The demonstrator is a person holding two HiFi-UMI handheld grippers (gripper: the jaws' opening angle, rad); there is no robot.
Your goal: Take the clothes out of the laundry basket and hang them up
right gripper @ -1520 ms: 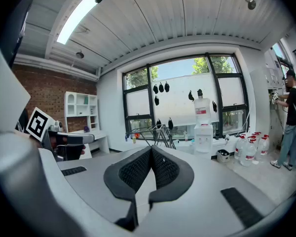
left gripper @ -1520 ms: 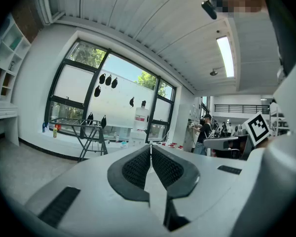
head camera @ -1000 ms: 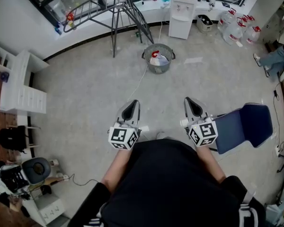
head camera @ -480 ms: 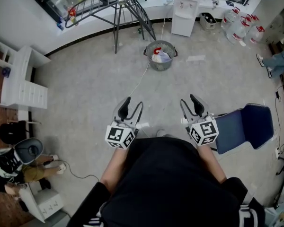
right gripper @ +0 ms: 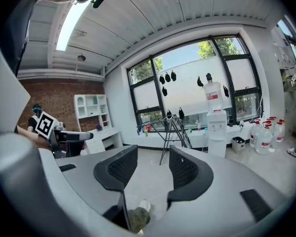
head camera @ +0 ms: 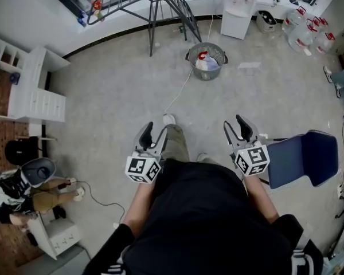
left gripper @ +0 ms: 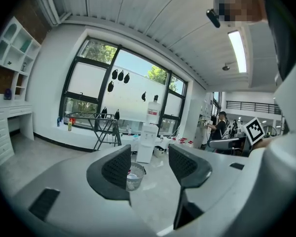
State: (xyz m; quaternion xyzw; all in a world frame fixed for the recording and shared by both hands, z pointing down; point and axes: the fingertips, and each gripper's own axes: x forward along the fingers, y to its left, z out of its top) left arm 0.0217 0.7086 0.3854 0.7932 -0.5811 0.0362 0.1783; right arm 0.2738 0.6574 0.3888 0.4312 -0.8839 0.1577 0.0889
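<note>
A grey mesh laundry basket point(head camera: 207, 61) stands on the floor ahead, with white and red clothes in it. Behind it by the window is a metal drying rack point(head camera: 155, 4). My left gripper point(head camera: 153, 136) and right gripper point(head camera: 236, 132) are held in front of the person's body, far short of the basket. Both have their jaws opening with nothing between them. In the left gripper view the basket point(left gripper: 133, 177) shows between the left gripper's point(left gripper: 149, 164) jaws, with the rack point(left gripper: 104, 127) further back. The right gripper point(right gripper: 152, 168) looks toward the rack point(right gripper: 173, 130).
A white water cooler point(head camera: 241, 7) and several water bottles point(head camera: 309, 36) stand at the back right. A blue chair point(head camera: 303, 159) is close on my right. White drawers point(head camera: 34, 90) line the left wall, with a seated person point(head camera: 23, 191) below them. A cable point(head camera: 180, 93) crosses the floor.
Both grippers went from shut to open. The person stepped forward: a leg and shoe now show between the grippers, and the basket has shifted right and down in the head view.
</note>
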